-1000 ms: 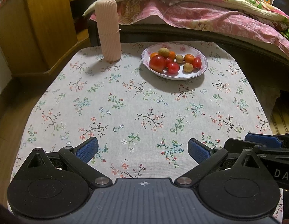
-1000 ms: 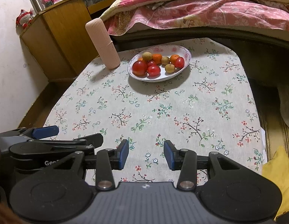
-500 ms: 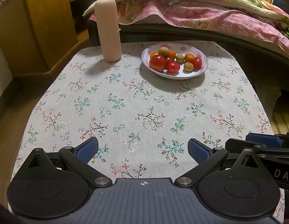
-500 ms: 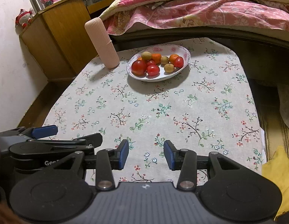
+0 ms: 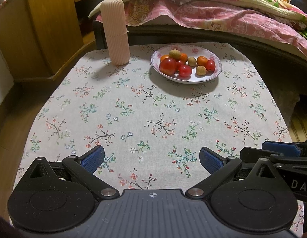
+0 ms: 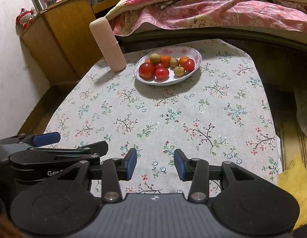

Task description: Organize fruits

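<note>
Nearest to us are two grippers, each black with two blue pads. The left gripper [image 5: 151, 158] sits low over the table, and its jaws are spread wide with nothing between them. The right gripper [image 6: 155, 163] is just beside it, at about 3 o'clock from the left one. Its jaws stand apart too, but with a smaller gap, and they pinch nothing. Both point down and forward at the cloth.

Under them is one table covered by a pale cloth with little flowers and twigs printed on it [image 5: 153, 109]. The middle of the cloth is bare.

Farther away, at about 12 o'clock from the left gripper, sits one white round plate with a pink flower rim [image 5: 217, 73]. All the fruits are in this plate, well apart from both grippers. I count four red tomatoes: one big red tomato [image 5: 167, 66] and three smaller ones. There are three small orange fruits [image 5: 202, 60] and three small brown-green round fruits [image 5: 174, 54]. That makes ten fruits, heaped close and touching.

At about 9 o'clock from the plate stands one tall pink ribbed tube with a rounded top [image 5: 114, 31], upright.

Farthest away are one wooden cabinet [image 6: 60, 39] and one bed with a pink flowered quilt [image 5: 213, 13].
</note>
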{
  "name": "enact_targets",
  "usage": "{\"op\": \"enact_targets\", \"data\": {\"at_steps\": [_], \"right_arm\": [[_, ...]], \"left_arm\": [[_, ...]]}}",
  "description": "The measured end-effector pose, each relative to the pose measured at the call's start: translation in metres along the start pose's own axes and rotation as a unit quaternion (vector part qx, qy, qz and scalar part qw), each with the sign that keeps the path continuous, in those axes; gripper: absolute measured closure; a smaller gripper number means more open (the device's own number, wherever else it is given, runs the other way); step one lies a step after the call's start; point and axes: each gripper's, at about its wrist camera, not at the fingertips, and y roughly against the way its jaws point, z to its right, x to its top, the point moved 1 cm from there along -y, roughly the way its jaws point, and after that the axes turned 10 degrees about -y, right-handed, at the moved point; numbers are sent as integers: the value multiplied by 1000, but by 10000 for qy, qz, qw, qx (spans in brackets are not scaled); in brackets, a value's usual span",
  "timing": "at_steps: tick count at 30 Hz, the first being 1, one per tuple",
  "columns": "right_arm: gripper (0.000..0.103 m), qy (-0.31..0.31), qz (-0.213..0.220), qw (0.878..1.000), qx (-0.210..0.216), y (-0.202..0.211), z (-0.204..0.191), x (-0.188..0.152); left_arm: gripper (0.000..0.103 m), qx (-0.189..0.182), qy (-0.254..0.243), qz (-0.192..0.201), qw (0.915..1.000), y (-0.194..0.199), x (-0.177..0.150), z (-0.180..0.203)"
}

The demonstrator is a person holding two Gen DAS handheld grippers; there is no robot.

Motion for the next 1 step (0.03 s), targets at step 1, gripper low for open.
{"op": "enact_targets", "data": {"at_steps": [1], "right_arm": [[62,1,1,10000,-1,0,0,0]], "left_arm": [[0,22,-9,7,10000,0,0,0]]}}
